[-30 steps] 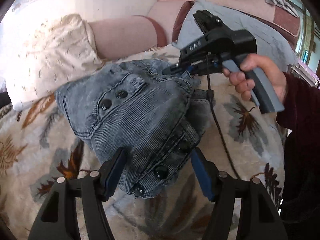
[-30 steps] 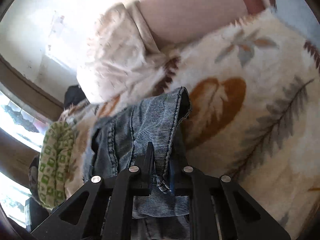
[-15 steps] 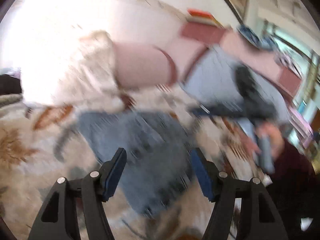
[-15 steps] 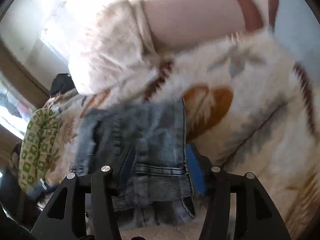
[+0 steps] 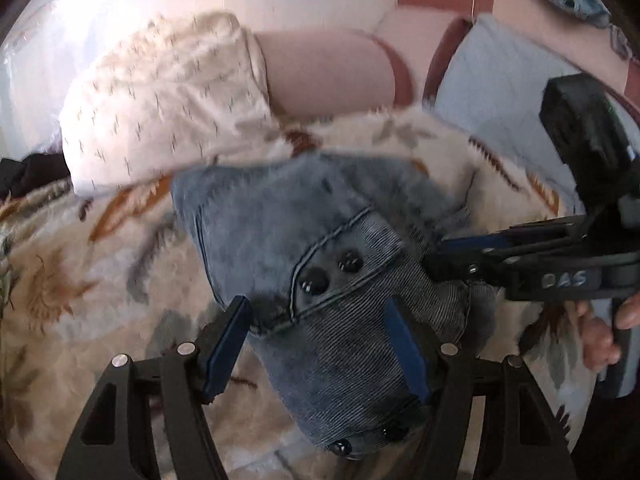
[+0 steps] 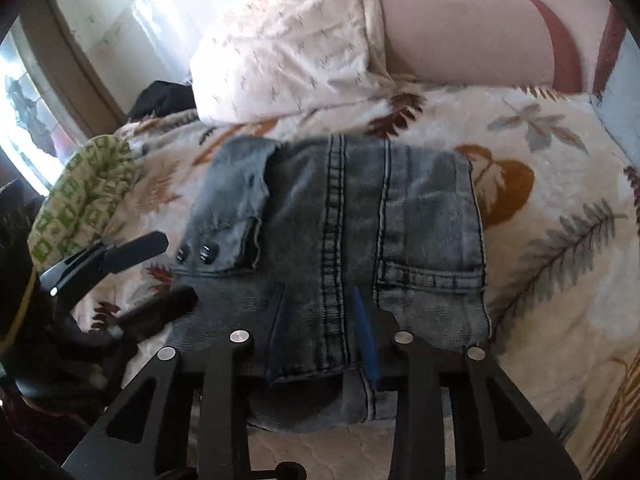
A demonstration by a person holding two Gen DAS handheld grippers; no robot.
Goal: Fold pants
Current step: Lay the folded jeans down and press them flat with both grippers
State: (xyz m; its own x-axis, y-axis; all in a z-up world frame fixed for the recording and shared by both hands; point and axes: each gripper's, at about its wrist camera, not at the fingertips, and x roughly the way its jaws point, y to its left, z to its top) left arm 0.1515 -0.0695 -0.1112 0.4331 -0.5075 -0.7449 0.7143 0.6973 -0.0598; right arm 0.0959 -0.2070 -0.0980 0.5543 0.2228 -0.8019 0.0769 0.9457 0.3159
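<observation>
Pants (image 6: pixel 360 216): faded blue denim, ribbed weave, matt; glossy dark snap buttons (image 5: pixel 316 282). Blanket (image 6: pixel 560 184), 3 o'clock of pants: fuzzy leaf-print fleece. Right gripper (image 6: pixel 326 330): matt black plastic, shiny metal screw heads.

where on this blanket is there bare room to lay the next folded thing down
Bare leaf-print blanket lies right of the folded jeans in the right wrist view, out to the blue cushion. Crowded: the white pillow behind them, the green patterned cloth and the left gripper on their left.
</observation>
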